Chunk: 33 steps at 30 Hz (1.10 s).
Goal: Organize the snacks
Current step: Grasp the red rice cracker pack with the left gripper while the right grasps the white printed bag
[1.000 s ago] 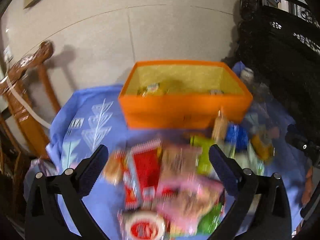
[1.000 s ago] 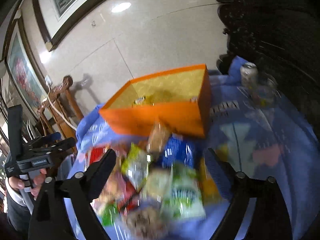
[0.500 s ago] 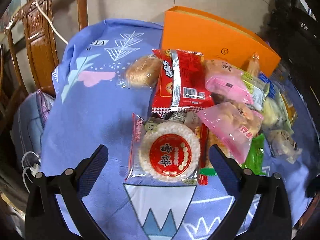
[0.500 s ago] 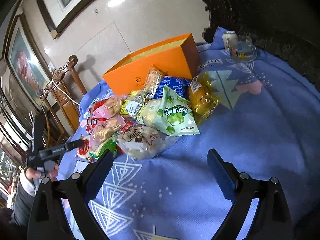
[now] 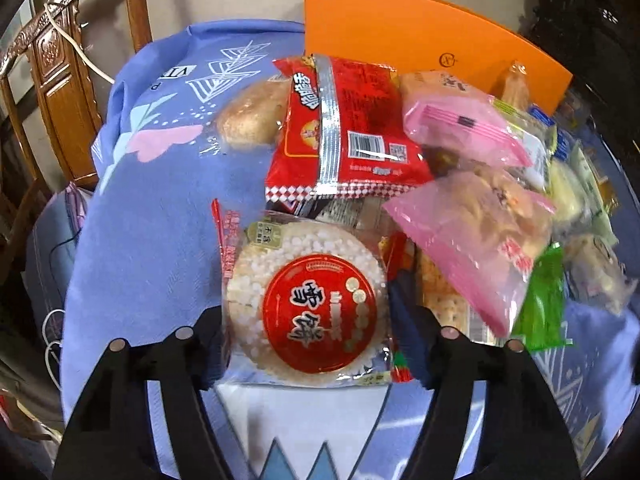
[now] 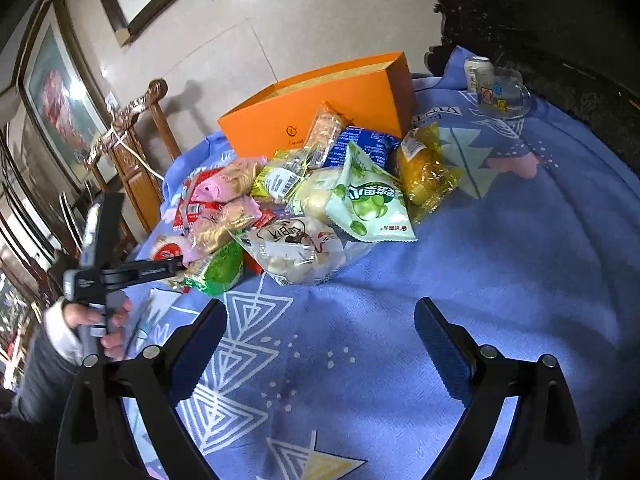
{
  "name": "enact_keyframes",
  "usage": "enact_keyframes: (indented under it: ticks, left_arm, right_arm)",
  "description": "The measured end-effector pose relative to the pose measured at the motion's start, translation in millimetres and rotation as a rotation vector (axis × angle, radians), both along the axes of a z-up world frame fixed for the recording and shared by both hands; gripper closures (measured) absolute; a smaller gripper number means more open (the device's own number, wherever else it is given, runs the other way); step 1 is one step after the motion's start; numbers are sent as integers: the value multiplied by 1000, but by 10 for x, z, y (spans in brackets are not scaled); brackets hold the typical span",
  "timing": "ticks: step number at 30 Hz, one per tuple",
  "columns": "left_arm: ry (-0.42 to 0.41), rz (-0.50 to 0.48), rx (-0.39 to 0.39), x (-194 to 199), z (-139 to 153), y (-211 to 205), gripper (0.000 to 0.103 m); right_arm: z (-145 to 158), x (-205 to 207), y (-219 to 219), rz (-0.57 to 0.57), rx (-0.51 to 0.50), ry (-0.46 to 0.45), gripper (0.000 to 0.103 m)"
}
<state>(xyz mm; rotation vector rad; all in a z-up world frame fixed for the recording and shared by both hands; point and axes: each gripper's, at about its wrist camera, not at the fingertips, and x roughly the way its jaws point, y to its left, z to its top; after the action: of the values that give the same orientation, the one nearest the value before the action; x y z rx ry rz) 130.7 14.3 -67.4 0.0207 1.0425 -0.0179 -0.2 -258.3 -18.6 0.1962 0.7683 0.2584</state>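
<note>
We are at the first pick: our left gripper [image 5: 308, 344], jaws just closing around the round rice cracker pack [image 5: 308, 308] at the pile's near edge but not yet pinching, must clamp, lift, and carry it to the orange box [image 5: 420, 36], while our right gripper [image 6: 320, 344] hangs released over bare counter [image 6: 500, 260].

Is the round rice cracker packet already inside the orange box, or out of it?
Out. The round rice cracker packet lies flat on the blue tablecloth at the near end of the snack pile, well short of the orange box.
</note>
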Motion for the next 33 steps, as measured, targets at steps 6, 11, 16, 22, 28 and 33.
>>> enact_keyframes:
  ticks: [6,11,16,22,28,33]
  left_arm:
    - [-40,-11,-81,-235,181,113,51]
    - [-32,-20,-140,-288,217,166,68]
    - [-34,-18,-143,-260,187,174,64]
    - [-14,-7,-113,-202,48,112,43]
    - [-37,-39,-99,-230,64,-6,56]
    - [-90,-93,-122,-404,335,-46,81]
  right_arm:
    - [1,102,336,65,-138,-43,8]
    - [37,283,592,70,-237,-86,9]
    - [-15,613,789,105,-354,-48,32]
    - [-156,789,842,116,-396,40,61]
    - [-75,662,493,84,-153,55,64]
    - [86,408,330,102,-53,17,64]
